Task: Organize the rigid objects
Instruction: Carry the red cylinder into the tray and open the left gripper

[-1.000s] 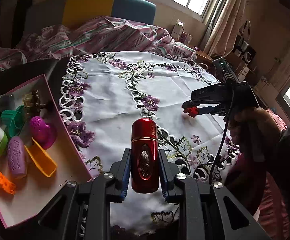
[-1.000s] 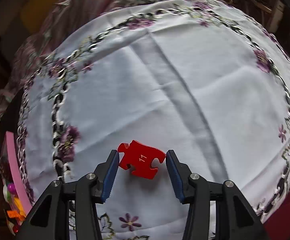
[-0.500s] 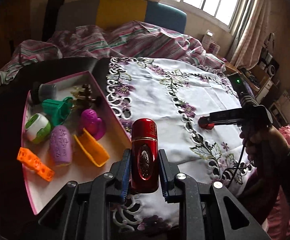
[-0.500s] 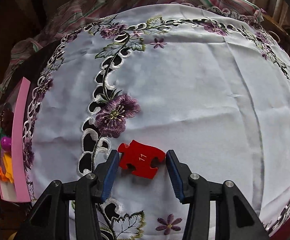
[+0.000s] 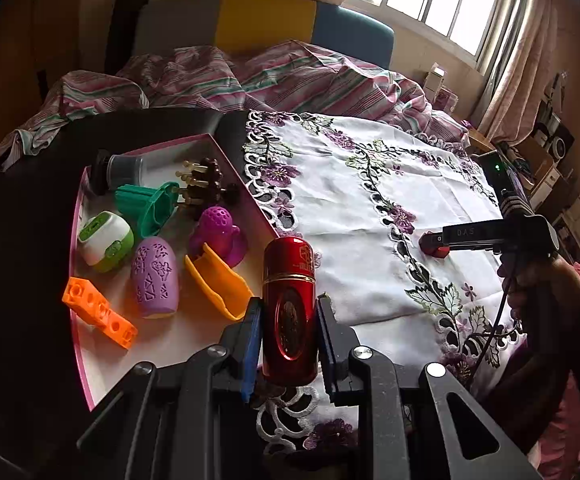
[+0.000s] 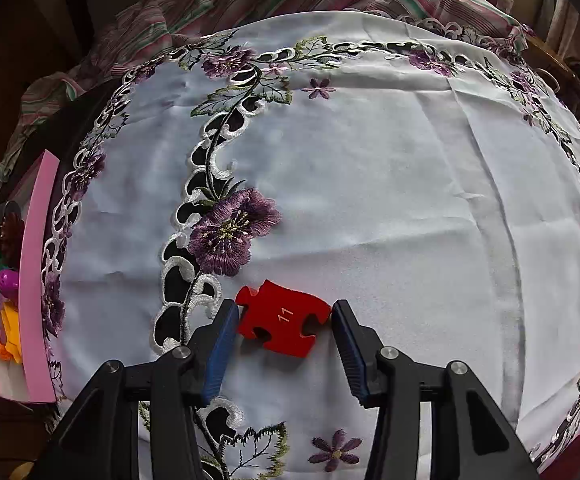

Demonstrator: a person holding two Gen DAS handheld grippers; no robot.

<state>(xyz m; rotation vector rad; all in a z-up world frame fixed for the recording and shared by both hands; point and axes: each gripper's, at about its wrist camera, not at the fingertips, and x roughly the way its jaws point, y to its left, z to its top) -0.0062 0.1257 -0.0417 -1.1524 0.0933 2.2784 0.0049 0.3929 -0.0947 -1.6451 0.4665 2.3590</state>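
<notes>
Left fingers (image 5: 287, 330): clamped on the upright red canister (image 5: 288, 308), as a second ago.
Right fingers (image 6: 283, 340): closed on the red puzzle piece (image 6: 283, 322), marked 11, held above the embroidered cloth (image 6: 370, 200).
Change: pink tray (image 5: 89, 364) now larger and nearer, just left of the left fingers; previously far off at the frame edge.
Tray contents: orange scoop (image 5: 217, 286), purple egg-shaped piece (image 5: 154, 278), orange block (image 5: 99, 318), others.
Meaning: canister likely close to drop-off; puzzle piece next, well right of the tray.

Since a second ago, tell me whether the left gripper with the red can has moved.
Yes. The left gripper, shut on the red can, has shifted toward the pink tray, which now fills more of its view.
</notes>
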